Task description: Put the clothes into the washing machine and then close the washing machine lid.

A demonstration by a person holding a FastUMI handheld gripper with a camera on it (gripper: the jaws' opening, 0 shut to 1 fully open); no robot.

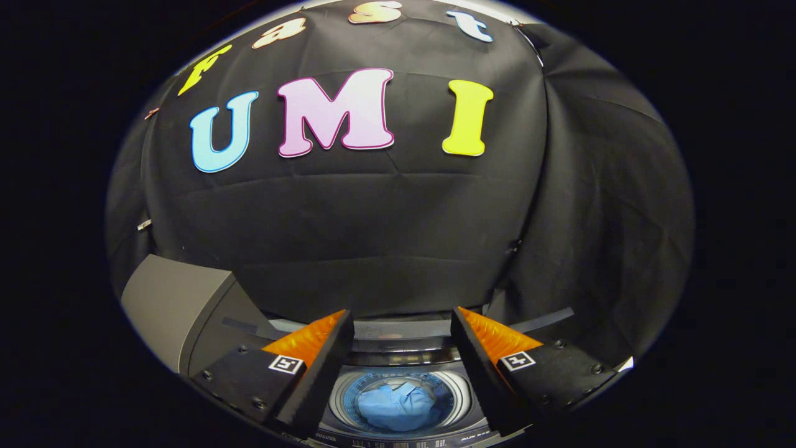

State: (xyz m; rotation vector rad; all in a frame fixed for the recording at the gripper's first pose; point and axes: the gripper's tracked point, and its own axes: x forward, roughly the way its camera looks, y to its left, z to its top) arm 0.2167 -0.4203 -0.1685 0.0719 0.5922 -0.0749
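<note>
The tongs hang spread wide and empty above a top-loading washing machine, apparently because the load is already dropped. A crumpled blue garment lies in the drum, below and between the two fingers. The grey lid stands raised beside the left finger, not yet closed.

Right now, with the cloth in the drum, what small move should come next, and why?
Probably swing the gripper toward the raised lid beside the fingers. The blue cloth already lies in the drum, seen between the fingers, which are spread apart and hold nothing. Closing the lid looks like what's left.
</note>
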